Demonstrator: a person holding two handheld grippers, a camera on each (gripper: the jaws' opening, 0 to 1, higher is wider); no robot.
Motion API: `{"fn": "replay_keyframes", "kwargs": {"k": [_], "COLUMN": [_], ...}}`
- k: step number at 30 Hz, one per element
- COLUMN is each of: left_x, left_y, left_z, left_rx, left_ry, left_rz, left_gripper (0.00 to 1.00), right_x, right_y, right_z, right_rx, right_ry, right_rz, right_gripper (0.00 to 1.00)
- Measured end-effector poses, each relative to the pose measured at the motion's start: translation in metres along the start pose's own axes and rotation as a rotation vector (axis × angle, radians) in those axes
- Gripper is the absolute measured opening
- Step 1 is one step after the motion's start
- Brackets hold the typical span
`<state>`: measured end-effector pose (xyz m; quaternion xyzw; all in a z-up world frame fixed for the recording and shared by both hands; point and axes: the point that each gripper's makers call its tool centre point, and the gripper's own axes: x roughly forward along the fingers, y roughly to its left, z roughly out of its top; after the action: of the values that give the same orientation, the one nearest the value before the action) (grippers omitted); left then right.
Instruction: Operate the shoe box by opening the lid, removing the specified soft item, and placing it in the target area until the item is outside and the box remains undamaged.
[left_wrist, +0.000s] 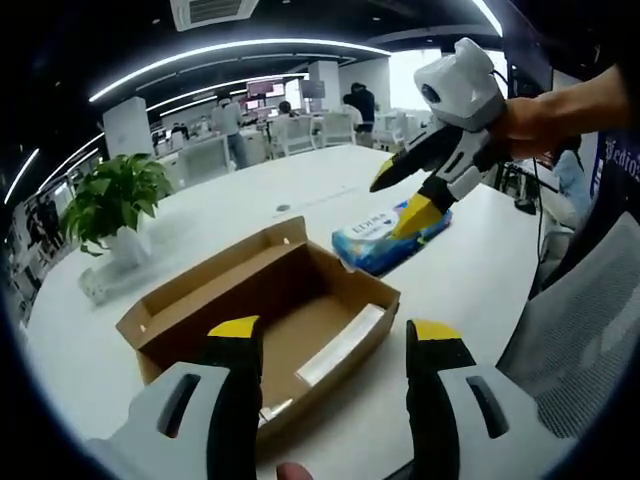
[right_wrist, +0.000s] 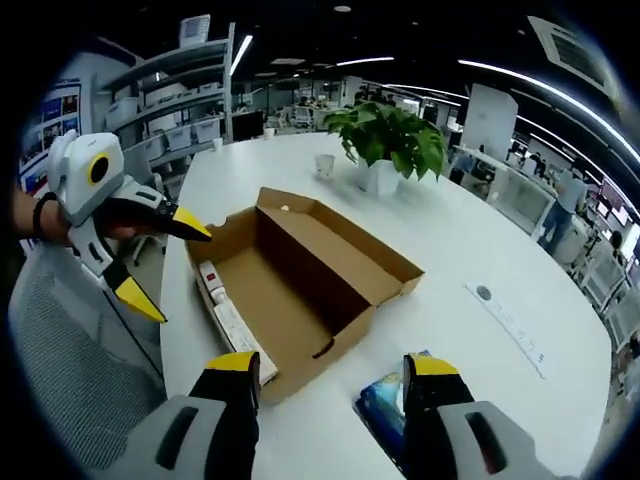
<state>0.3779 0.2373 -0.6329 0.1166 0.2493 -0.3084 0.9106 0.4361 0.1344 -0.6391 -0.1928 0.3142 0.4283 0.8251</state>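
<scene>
beside the open shoe box, your right gripper hangs spread over the soft tissue pack; pinch its squashy middle lightly.

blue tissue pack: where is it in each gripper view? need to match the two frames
Left gripper view: the blue tissue pack lies on the white table, right of centre, just past the open cardboard box's far right corner, under the right gripper.
Right gripper view: the pack sits at the bottom edge, between the right gripper's jaws, partly hidden by the right one.
Shared landmark: the potted plant beyond the box.
</scene>
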Motion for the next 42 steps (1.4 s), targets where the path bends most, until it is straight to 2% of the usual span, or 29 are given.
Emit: {"fn": "replay_keyframes", "kwargs": {"k": [12,18,20,28,33,39,42], "left_x": [0.0,-0.001,-0.001,-0.001,-0.001,-0.001,-0.001], "left_y": [0.003,0.005,0.006,0.009,0.01,0.013,0.013], "left_z": [0.001,0.001,0.001,0.002,0.002,0.003,0.003], "left_rx": [-0.013,-0.015,-0.017,-0.026,-0.022,-0.025,-0.029], "left_ry": [-0.004,-0.006,-0.008,-0.016,-0.014,-0.018,-0.017], "left_rz": [0.006,0.011,0.014,0.022,0.024,0.03,0.028], "left_gripper": [0.57,0.57,0.57,0.57,0.57,0.57,0.57], "right_x": [0.04,0.057,0.062,0.079,0.09,0.102,0.106], "right_y": [0.026,0.036,0.039,0.044,0.045,0.046,0.047], "right_z": [0.006,0.0,-0.002,-0.004,-0.014,-0.019,-0.024], "right_rx": [-0.101,-0.143,-0.183,-0.304,-0.419,-0.425,-0.466], "right_ry": [0.068,0.118,0.14,0.206,0.274,0.289,0.31], "right_rz": [0.09,0.142,0.157,0.217,0.265,0.3,0.308], "right_gripper": [0.56,0.57,0.57,0.59,0.6,0.63,0.6]}}
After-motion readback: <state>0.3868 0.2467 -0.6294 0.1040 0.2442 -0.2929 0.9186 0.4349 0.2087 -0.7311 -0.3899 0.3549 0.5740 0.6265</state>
